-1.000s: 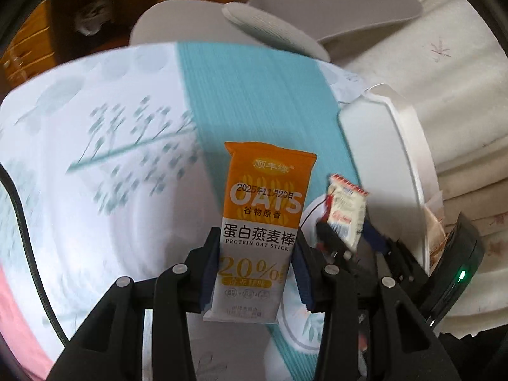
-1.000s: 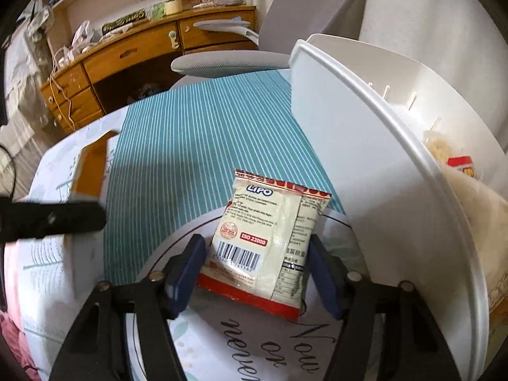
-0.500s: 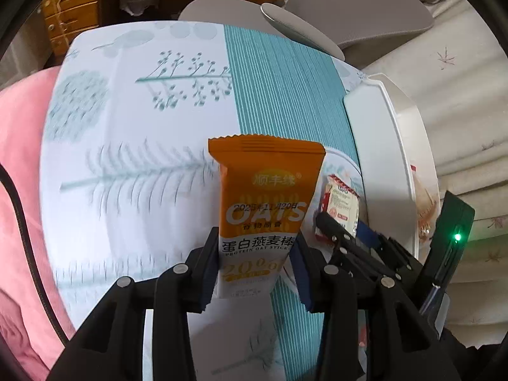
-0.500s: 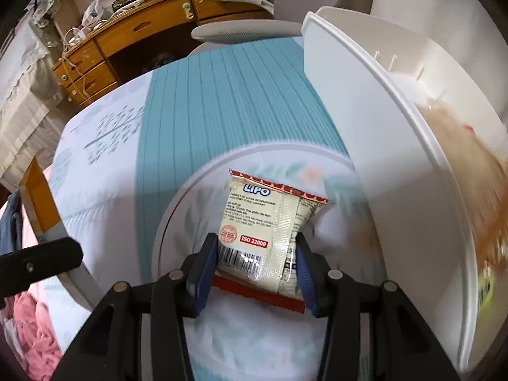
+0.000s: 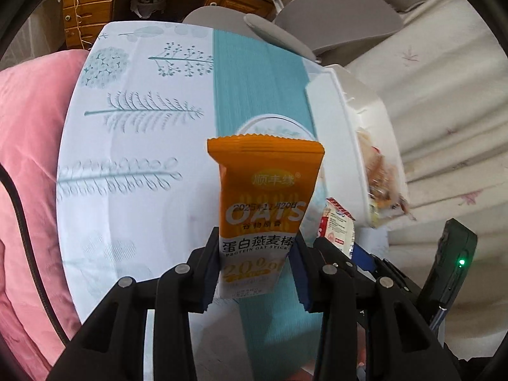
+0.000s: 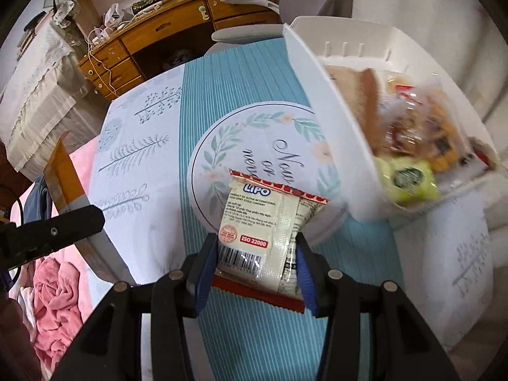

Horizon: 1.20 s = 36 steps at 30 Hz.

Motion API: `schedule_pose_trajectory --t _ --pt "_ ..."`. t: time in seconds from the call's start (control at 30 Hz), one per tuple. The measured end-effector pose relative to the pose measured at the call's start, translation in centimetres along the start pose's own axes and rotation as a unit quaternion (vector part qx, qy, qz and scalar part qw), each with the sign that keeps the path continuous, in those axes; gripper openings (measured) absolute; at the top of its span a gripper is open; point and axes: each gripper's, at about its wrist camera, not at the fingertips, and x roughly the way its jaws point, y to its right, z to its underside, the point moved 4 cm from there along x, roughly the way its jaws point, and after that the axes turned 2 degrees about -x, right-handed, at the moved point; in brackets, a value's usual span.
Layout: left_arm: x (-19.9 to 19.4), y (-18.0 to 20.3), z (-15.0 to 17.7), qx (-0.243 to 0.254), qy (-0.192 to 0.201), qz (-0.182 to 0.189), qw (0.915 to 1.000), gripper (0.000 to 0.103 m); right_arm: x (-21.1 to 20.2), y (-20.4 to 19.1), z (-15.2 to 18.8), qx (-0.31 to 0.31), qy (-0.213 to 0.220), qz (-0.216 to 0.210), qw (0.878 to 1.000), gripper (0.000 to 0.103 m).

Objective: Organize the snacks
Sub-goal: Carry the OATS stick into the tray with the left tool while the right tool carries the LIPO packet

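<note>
Orange and white wrapping marks the oat bar [image 5: 265, 212], which is clamped upright between the blue pads of the left gripper [image 5: 255, 270], its crimped top edge uppermost. The bar is held off the table [image 5: 127, 190], above the teal striped runner [image 5: 254, 73] and the round mat [image 6: 254, 133], and to the left of the white bin [image 5: 358, 133]. In the same view, the right gripper is seen just beside the left one, on the side nearer the bin, with a small cream packet in it.

From the right wrist view, the cookie packet [image 6: 265, 231], cream with a red edge and a barcode, is pinched at its sides by the right gripper [image 6: 257, 266]; the wrapper is visibly squeezed between the blue pads. The packet is held clear of the table, over the near edge of the mat and just left of the bin's near corner. The mat's leaf wreath and cursive lettering are seen in part above the packet.

The bin is seen to be filled with wrapped snacks [image 6: 412, 120], among them a yellow-green packet [image 6: 408, 179] at the near end. These are blurred, so their kinds cannot be told. Far left of the bin, the bar's orange edge and one black finger of the left gripper are visible, with pink cloth [image 6: 54, 292] below the table edge.
</note>
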Motion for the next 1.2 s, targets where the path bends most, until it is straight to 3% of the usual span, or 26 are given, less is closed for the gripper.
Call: schedule_pose_trajectory --t 0.27,0.6,0.93,1.2 --pt "-2.7 4.1 3.3 0.017 0.039 0.037 0.9984 0.039 -4.8 2.3 2.1 -0.002 0.018 -0.011 1.0 0.047" --pt "-2.0 10.1 6.1 0.012 0.054 0.092 0.9942 0.039 -9.8 6.3 2.5 -0.039 0.068 -0.056 0.995 0.047" --pt "0.2 16.5 5.2 -0.002 0.089 0.098 0.9912 0.039 -13.1 11.1 -0.4 -0.103 0.125 -0.08 0.984 0.047" --pt "3.2 21.3 3.5 -0.011 0.114 0.099 0.9885 0.039 -13.0 16.2 -3.6 -0.13 0.134 -0.076 0.98 0.047"
